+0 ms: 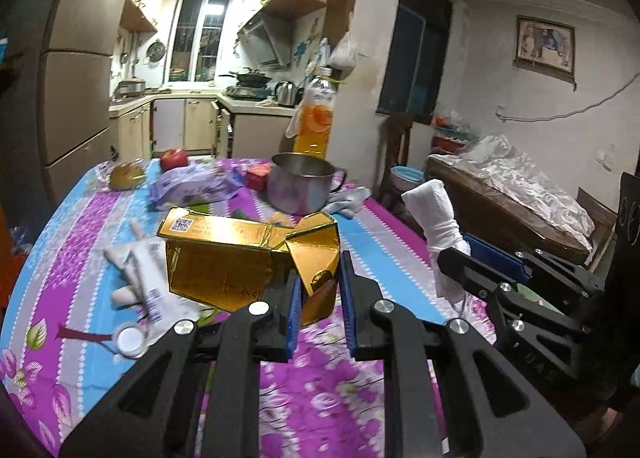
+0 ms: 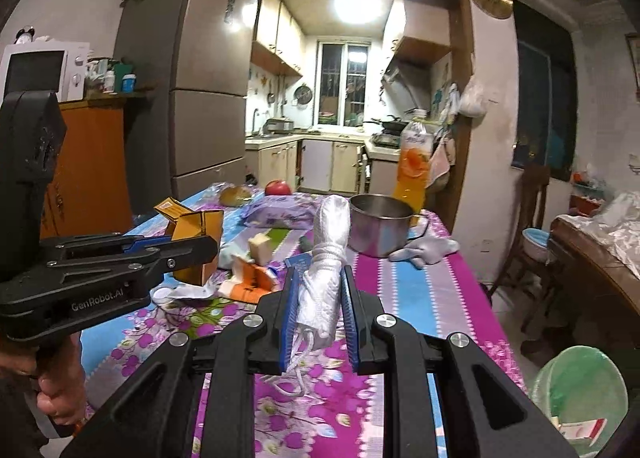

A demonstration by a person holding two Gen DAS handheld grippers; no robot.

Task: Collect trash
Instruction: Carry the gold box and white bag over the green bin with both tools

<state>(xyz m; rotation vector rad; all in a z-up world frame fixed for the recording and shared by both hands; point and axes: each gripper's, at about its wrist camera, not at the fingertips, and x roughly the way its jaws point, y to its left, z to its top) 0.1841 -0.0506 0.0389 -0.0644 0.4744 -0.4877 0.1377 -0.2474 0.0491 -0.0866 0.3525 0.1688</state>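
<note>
My left gripper is shut on a crushed gold carton and holds it above the table; it also shows in the right wrist view. My right gripper is shut on a rolled white plastic bag tied with white string, upright between the pads; it shows in the left wrist view too. Other trash lies on the flowered tablecloth: an orange and white wrapper, a white tube and a round white lid.
A steel pot, an orange drink bottle, a purple packet, a grey glove, an apple and bread stand farther back. A green-lined bin sits on the floor at right. A bed is beyond.
</note>
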